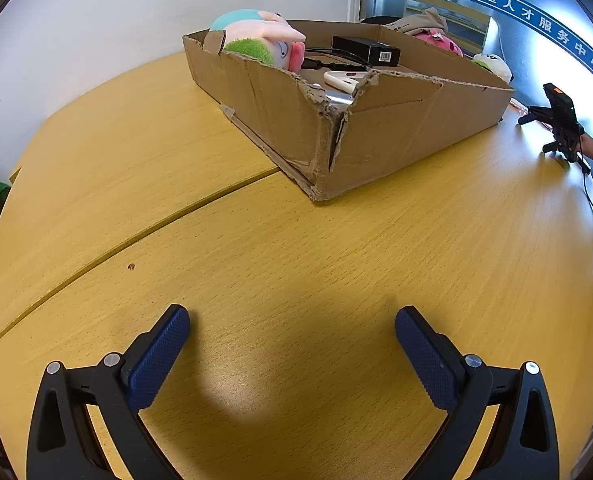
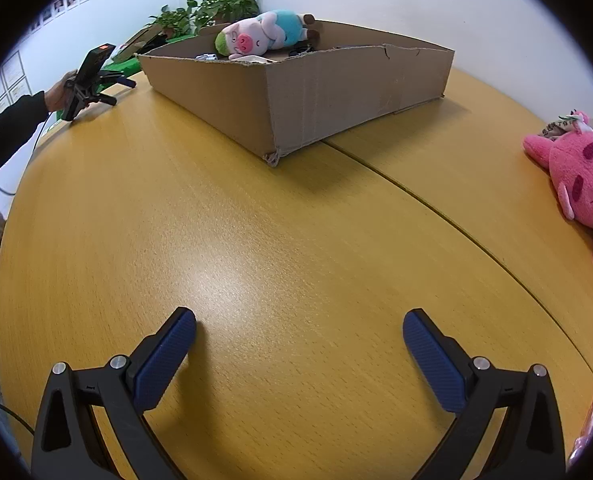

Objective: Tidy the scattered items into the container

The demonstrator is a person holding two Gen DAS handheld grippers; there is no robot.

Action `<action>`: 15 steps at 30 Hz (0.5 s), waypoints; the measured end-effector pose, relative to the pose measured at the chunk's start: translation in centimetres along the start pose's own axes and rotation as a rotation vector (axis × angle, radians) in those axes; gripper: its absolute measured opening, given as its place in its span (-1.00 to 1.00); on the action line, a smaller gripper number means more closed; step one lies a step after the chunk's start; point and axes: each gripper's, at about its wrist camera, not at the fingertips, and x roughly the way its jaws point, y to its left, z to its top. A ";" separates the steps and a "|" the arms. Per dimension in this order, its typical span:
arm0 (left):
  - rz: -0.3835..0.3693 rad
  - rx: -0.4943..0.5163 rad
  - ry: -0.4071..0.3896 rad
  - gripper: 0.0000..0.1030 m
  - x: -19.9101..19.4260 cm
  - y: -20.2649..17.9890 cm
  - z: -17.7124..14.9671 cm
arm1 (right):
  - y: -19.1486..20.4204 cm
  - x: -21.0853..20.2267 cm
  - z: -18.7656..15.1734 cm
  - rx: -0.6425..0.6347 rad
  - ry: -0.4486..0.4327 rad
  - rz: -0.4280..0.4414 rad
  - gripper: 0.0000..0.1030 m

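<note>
A torn cardboard box (image 1: 376, 132) (image 2: 296, 88) stands on the far part of the yellow wooden table (image 1: 296, 240) (image 2: 256, 220). A pig plush (image 1: 264, 38) (image 2: 256, 34) lies in it, with a black box (image 1: 366, 50), cables and a white item (image 1: 342, 80). On the table at the right edge of the right wrist view lies a pink plush (image 2: 580, 176). My left gripper (image 1: 292, 320) hovers open over bare table, nothing between its fingers. My right gripper (image 2: 298, 322) is open and empty too.
A seam crosses the tabletop in front of the box. The right gripper (image 1: 534, 135) sits by the box's right end, the left gripper (image 2: 119, 90), in a hand, by its left end. A white-green plush (image 1: 492, 65) lies behind the box. Potted plants (image 2: 216, 6) stand beyond.
</note>
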 end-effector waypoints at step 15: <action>0.001 -0.003 0.001 1.00 -0.1 0.1 0.3 | -0.1 0.0 -0.1 -0.003 -0.002 -0.003 1.00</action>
